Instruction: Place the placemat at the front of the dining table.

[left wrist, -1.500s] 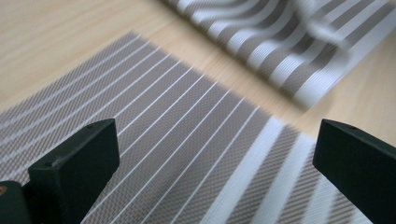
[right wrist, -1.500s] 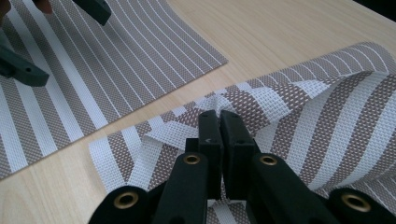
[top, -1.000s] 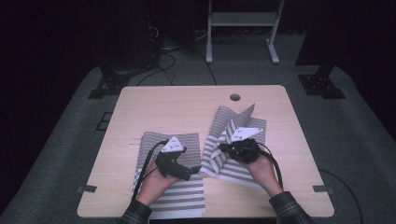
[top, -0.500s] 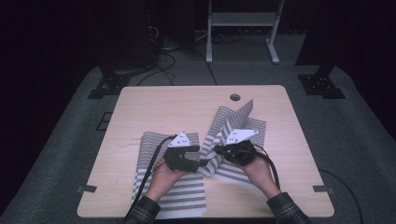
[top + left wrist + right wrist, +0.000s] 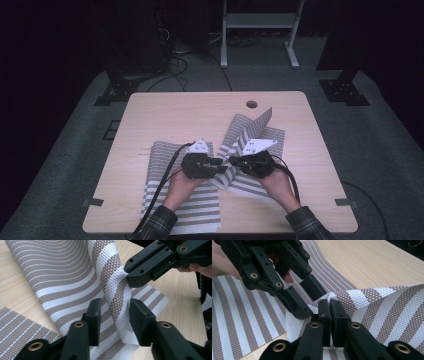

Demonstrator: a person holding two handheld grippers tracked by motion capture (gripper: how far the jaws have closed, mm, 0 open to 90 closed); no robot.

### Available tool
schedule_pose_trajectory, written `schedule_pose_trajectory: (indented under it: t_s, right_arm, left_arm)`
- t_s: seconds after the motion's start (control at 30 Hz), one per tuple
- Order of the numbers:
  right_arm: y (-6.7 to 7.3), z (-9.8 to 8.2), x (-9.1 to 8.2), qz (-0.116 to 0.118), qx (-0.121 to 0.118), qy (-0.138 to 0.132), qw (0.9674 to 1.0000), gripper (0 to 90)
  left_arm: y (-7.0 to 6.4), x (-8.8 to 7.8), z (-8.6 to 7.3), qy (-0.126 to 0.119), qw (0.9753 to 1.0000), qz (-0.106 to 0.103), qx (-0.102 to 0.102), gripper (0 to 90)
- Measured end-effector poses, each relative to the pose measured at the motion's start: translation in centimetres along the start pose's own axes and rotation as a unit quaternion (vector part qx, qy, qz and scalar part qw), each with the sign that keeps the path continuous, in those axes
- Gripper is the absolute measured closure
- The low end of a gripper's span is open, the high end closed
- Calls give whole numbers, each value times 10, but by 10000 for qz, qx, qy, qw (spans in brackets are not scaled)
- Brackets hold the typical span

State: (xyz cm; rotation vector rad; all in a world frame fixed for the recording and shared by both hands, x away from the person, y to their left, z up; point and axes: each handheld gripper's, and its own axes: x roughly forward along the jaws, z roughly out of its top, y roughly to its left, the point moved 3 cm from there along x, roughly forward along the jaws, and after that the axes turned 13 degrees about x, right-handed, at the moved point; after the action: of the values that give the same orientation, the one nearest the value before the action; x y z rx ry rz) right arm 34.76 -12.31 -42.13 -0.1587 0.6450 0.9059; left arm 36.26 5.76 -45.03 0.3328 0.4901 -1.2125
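With the right tool [image 5: 330,305] clamped on the brown-and-white striped woven mat [image 5: 75,282], close the half-open, just-narrowing left tool [image 5: 113,315] squarely over its raised fold.

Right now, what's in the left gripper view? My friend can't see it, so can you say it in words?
The left gripper has been closing its black fingers around a raised fold of a striped mat, which stands between them, not yet pinched. Just past it the right gripper holds the same fold, shut on it, above a wooden table.
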Motion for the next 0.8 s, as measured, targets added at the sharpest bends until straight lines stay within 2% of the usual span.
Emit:
schedule_pose_trajectory:
  t_s: [0.17,0.27,0.3,0.43,0.57,0.63,0.7,0.77,0.8]
  right_arm:
    - [0,0,0,23,-8,-29,10000,865]
    - [0,-1,0,-51,5,-68,10000,808]
    - [-1,-2,-2,-84,36,-137,9999,746]
    - [-4,-2,-9,-111,121,-240,9996,685]
    - [-12,-6,-20,-138,284,-289,9991,670]
    - [-20,-18,-30,-201,485,-253,9983,640]
    - [-23,-23,-34,-229,537,-230,9980,625]
    - [-31,-38,-43,-286,784,-83,9965,593]
    - [-31,-38,-43,-286,784,-83,9965,593]
  left_arm:
    - [-1,2,2,63,10000,-22,-61,770]
    - [0,2,2,165,9997,113,-120,857]
    - [1,3,2,202,9996,154,-125,869]
    - [3,3,-1,252,9993,175,-222,871]
    - [3,1,-1,246,9992,233,-224,871]
    - [4,0,-1,248,9991,270,-211,871]
    - [4,-1,-1,243,9990,294,-220,871]
    - [4,-1,-1,240,9990,303,-213,871]
    - [5,-2,0,236,9990,315,-219,871]
